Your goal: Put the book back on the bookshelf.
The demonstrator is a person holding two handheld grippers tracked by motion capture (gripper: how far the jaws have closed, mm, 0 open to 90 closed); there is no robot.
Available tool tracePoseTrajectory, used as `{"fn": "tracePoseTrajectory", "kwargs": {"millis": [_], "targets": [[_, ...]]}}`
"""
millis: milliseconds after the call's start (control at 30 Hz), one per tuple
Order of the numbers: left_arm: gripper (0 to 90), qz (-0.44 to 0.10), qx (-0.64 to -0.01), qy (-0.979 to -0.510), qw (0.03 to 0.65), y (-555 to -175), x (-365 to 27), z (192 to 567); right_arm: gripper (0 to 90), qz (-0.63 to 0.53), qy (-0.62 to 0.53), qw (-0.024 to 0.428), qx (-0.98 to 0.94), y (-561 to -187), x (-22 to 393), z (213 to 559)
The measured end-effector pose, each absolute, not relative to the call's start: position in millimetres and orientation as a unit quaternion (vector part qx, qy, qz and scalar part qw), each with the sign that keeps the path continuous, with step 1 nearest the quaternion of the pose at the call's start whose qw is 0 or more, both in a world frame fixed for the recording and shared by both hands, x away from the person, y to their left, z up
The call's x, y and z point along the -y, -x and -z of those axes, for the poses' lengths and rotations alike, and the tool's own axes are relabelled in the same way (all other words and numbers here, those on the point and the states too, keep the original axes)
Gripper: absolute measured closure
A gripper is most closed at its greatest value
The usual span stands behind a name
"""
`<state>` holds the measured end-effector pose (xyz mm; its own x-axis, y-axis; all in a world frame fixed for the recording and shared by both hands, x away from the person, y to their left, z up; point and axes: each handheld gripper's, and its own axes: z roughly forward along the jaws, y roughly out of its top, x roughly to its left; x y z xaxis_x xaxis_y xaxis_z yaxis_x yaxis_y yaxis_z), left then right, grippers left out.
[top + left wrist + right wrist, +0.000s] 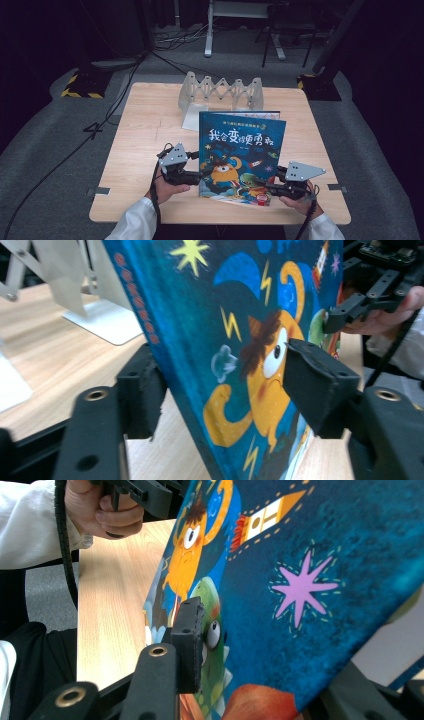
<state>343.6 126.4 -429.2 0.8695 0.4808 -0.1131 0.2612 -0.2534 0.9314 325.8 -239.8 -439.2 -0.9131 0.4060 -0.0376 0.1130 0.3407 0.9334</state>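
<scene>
You've got the picture book (240,155) tipped up off the wooden table (145,125), cover facing you, standing on or just above its near edge at the near middle of the table. That's basically why both tools sit low on its two sides: one each side keeps a wide, floppy hardback from twisting while it's tilted.

Your right gripper (280,187) is clamped on the book's near right corner. In the right gripper view one black pad (190,640) presses flat on the cover by the green character, and the other jaw sits behind the board, so that side is carrying it.

Your left gripper (197,175) is at the near left edge, by the spine. In the left gripper view the book runs between the jaws. The pad on the cover side (315,385) looks to be touching near the orange monster, but the pad on the back side (142,390) stands a little clear. So I'd call it open around the spine, not pinching yet.

My guess is the white accordion book rack (220,92) at the far side is where this goes. It's well apart from the book right now, so get that left side properly gripped before you carry it over, or the spine edge may swing.
</scene>
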Motion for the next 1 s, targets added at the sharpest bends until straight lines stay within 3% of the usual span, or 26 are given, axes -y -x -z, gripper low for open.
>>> {"fn": "tracePoseTrajectory", "kwargs": {"millis": [33, 333, 500, 633, 700, 1000], "targets": [[38.4, -0.117, -0.229, -0.791, 0.555, -338.3, -123.0, 425.3, 63.3, -0.550, -0.164, 0.134, -0.807, -325.7, 240.8, 440.4], [41.0, -0.129, -0.210, -0.796, 0.553, -327.3, -119.6, 427.0, 62.9, -0.550, -0.174, 0.141, -0.804, -320.3, 245.4, 445.1], [43.1, -0.133, -0.193, -0.826, 0.513, -321.9, -109.2, 440.1, 62.7, -0.553, -0.177, 0.147, -0.801, -315.8, 248.1, 446.5], [54.2, -0.133, -0.181, -0.840, 0.494, -318.2, -98.2, 451.7, 62.7, -0.550, -0.181, 0.150, -0.801, -311.7, 252.2, 449.1], [52.0, -0.123, -0.182, -0.839, 0.497, -317.2, -95.5, 454.5, 61.6, -0.544, -0.189, 0.158, -0.803, -309.1, 254.5, 452.0], [61.2, -0.115, -0.162, -0.832, 0.518, -311.3, -94.7, 456.1, 60.8, -0.526, -0.206, 0.168, -0.808, -301.8, 265.4, 460.7]]}}
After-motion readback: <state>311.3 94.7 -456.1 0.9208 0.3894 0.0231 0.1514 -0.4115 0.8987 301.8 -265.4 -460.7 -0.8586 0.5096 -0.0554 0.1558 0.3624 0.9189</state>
